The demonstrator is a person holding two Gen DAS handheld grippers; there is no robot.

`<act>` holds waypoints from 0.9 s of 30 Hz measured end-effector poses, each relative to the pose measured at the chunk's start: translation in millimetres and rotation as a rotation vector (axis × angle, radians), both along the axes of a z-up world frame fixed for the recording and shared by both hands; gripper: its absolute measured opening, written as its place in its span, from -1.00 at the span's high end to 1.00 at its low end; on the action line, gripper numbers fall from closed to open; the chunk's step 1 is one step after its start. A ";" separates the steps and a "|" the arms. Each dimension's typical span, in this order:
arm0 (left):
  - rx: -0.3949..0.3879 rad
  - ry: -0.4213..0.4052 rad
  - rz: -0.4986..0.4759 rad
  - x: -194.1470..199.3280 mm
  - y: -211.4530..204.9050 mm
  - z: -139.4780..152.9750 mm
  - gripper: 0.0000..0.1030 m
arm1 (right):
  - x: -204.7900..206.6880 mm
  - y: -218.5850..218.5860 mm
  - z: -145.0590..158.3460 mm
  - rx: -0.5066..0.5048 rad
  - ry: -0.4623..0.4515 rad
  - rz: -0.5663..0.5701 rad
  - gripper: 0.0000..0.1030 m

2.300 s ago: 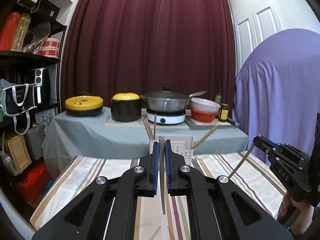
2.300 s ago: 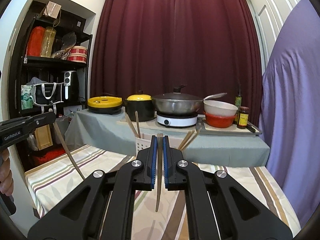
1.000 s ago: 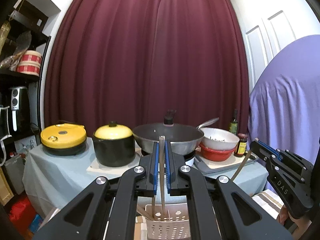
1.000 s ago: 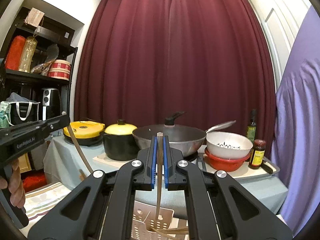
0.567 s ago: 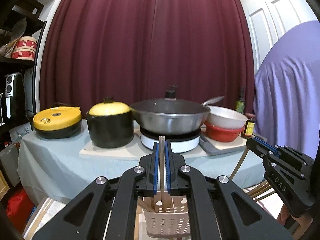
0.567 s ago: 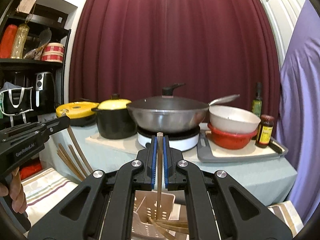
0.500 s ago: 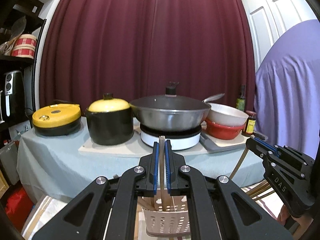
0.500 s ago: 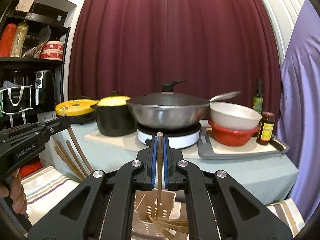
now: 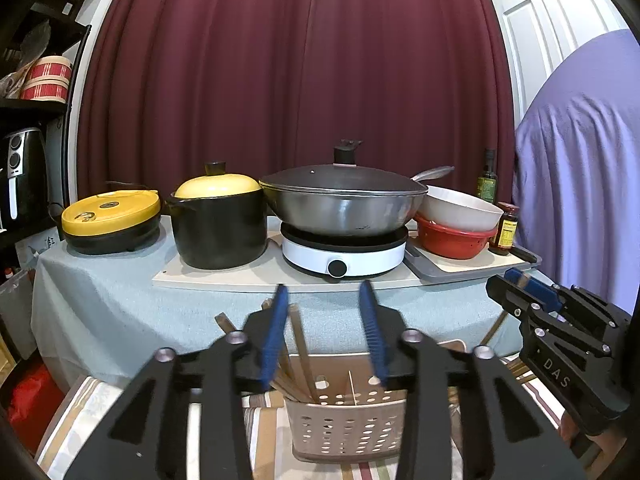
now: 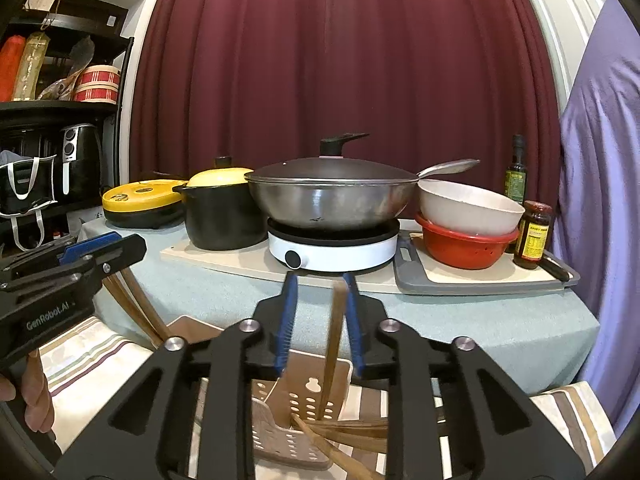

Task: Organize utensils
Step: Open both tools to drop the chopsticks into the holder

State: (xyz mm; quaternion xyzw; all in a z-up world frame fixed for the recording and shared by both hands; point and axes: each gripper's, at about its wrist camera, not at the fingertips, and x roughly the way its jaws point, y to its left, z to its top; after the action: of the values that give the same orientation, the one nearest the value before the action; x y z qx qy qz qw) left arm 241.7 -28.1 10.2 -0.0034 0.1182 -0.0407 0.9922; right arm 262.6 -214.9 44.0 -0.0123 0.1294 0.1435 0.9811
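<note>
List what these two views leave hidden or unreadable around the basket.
- Basket floor: hidden by its own walls, both views.
- Chopstick lower tip: lost inside the basket, right view.
- Left gripper: jaws opening, fingers motion-blurred.
- Jar label: too small.

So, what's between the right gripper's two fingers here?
In the right wrist view, one chopstick stands between the fingers of the right gripper, leaning by the right pad, its lower end in the basket. The jaws are opening.

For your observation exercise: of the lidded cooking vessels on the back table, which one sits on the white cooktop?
The steel wok with the dark lid; the yellow-lidded black pot stands on the board beside the white cooktop.
</note>
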 end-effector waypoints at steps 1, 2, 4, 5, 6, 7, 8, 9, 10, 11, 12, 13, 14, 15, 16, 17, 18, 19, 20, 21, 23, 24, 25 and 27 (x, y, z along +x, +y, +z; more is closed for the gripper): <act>-0.002 0.001 -0.001 0.7 0.0 -0.2 0.18 | -1.3 0.1 1.2 0.000 -0.003 -0.002 0.47; -0.006 0.002 -0.003 0.7 0.7 -0.1 0.13 | -2.1 -0.1 2.4 0.002 -0.005 -0.003 0.37; -0.013 0.003 -0.003 0.4 1.5 0.1 0.02 | -4.5 -0.5 3.9 0.004 -0.011 -0.010 0.20; -0.015 0.001 0.001 -0.2 2.0 0.3 -0.05 | -5.6 -0.6 4.5 0.005 -0.013 -0.012 0.18; -0.015 0.000 0.003 -0.8 2.3 0.6 -0.10 | -7.1 -0.2 5.0 0.003 -0.014 -0.014 0.16; -0.014 0.000 0.004 -1.4 2.4 0.7 -0.12 | -7.8 -0.3 5.3 0.002 -0.015 -0.016 0.15; -0.014 -0.001 0.004 -2.1 2.1 0.7 -0.17 | -8.8 -0.5 5.5 0.002 -0.016 -0.018 0.06; -0.015 -0.002 0.004 -2.3 2.0 0.9 -0.22 | -10.4 -0.5 5.9 0.002 -0.019 -0.022 -0.01; -0.014 -0.003 0.004 -2.6 2.0 0.9 -0.24 | -11.2 -0.5 6.2 0.001 -0.021 -0.024 -0.02; -0.010 -0.006 0.005 -3.2 1.5 1.3 -0.27 | -12.3 -0.6 6.7 0.001 -0.022 -0.026 -0.03; -0.004 -0.008 0.008 -3.7 1.0 1.8 -0.31 | -13.0 -0.7 7.0 0.001 -0.022 -0.028 -0.08; 0.000 -0.009 0.008 -4.0 0.6 2.3 -0.33 | -14.2 -1.1 7.7 0.003 -0.024 -0.031 -0.12; 0.004 -0.011 0.009 -5.5 0.6 2.7 -0.39 | -15.1 -1.5 8.2 0.004 -0.027 -0.034 -0.20; 0.007 -0.013 0.012 -6.4 0.5 3.3 -0.41 | -16.5 -1.6 9.0 0.004 -0.031 -0.037 -0.23; 0.009 -0.014 0.012 -7.6 0.7 3.8 -0.42 | -18.1 -1.8 10.0 0.004 -0.034 -0.041 -0.26; 0.010 -0.014 0.011 -8.9 0.8 4.8 -0.43 | -19.5 -2.0 10.9 0.003 -0.036 -0.044 -0.31; 0.012 -0.015 0.012 -10.0 0.7 5.6 -0.45 | -21.4 -2.2 12.1 0.003 -0.037 -0.047 -0.37; 0.014 -0.017 0.014 -12.1 1.0 6.2 -0.46 | -22.9 -2.6 12.8 0.004 -0.039 -0.049 -0.39; 0.017 -0.021 0.018 -14.0 1.0 7.0 -0.48 | -24.8 -2.8 13.4 0.004 -0.041 -0.052 -0.44; 0.019 -0.023 0.019 -16.3 1.0 7.5 -0.48 | -27.6 -3.0 14.4 0.002 -0.044 -0.055 -0.49; 0.023 -0.025 0.021 -20.8 1.0 7.8 -0.49 | -32.1 -3.6 15.6 0.003 -0.047 -0.059 -0.56; 0.028 -0.024 0.024 -22.7 0.8 7.8 -0.50 | -34.3 -4.3 16.0 0.004 -0.049 -0.061 -0.58; 0.034 -0.023 0.027 -25.7 0.7 7.4 -0.50 | -37.3 -4.6 16.4 0.002 -0.047 -0.065 -0.59; 0.041 -0.019 0.033 -30.3 0.9 6.6 -0.51 | -42.8 -5.9 16.5 0.001 -0.039 -0.069 -0.62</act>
State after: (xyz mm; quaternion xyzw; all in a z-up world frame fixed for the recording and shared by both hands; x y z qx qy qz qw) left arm 211.4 -27.2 16.8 0.0152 0.1094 -0.0219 0.9936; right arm 219.8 -220.8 60.5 -0.0103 0.1105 0.1091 0.9878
